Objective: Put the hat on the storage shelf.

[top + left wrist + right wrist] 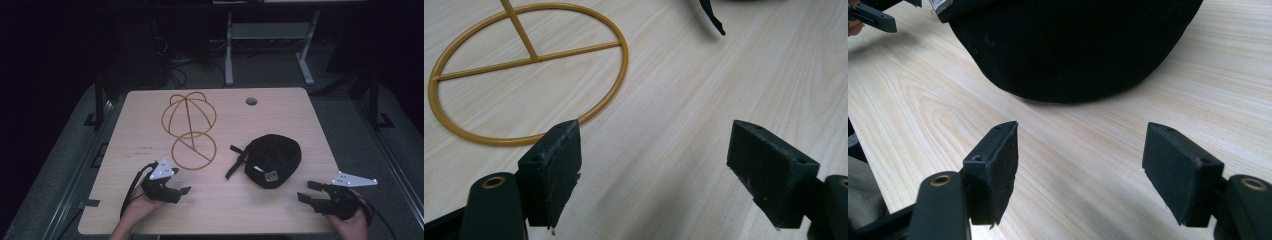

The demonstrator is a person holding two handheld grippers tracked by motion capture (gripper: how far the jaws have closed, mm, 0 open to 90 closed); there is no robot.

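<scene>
Approach step: right gripper (pixel 309 191) and left gripper (pixel 181 192) both hovering released, next likely closing on cap (pixel 272 159) for wire stand (pixel 189 131).

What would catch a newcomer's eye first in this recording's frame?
Most striking is the yellow wire hat stand on the left half of the wooden table, its ring base toward the person. To its right lies a black cap, upside down with a strap trailing left. Nearest the camera, the left gripper and right gripper both sit open and empty, one before the stand, one beside the cap.
</scene>
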